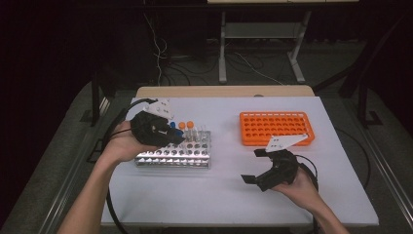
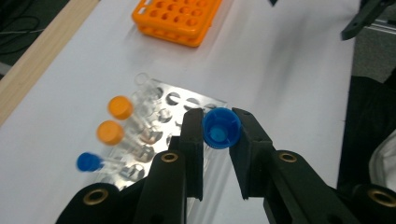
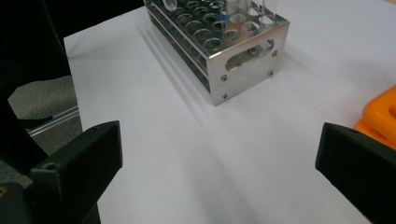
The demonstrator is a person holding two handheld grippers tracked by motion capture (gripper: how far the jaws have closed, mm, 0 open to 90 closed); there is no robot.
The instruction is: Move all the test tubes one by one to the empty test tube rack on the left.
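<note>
A steel tube rack (image 1: 173,152) (image 2: 187,100) (image 3: 243,56) stands left of centre on the white table. It holds two orange-capped tubes (image 1: 186,126) (image 2: 120,107) and a blue-capped tube (image 2: 88,162). My left gripper (image 1: 176,137) (image 2: 222,135) hovers over the rack, shut on another blue-capped tube (image 2: 221,129), gripped just below its cap. My right gripper (image 1: 255,165) (image 3: 219,154) is open above bare table, right of the rack, with nothing between its jaws. An empty orange rack (image 1: 275,127) (image 2: 176,17) (image 3: 380,116) lies at the right.
The white table top (image 1: 224,195) has free room in front and between the two racks. A wooden edge (image 1: 224,91) runs along the far side. Cables trail from both grippers. Table legs and wires stand on the floor beyond.
</note>
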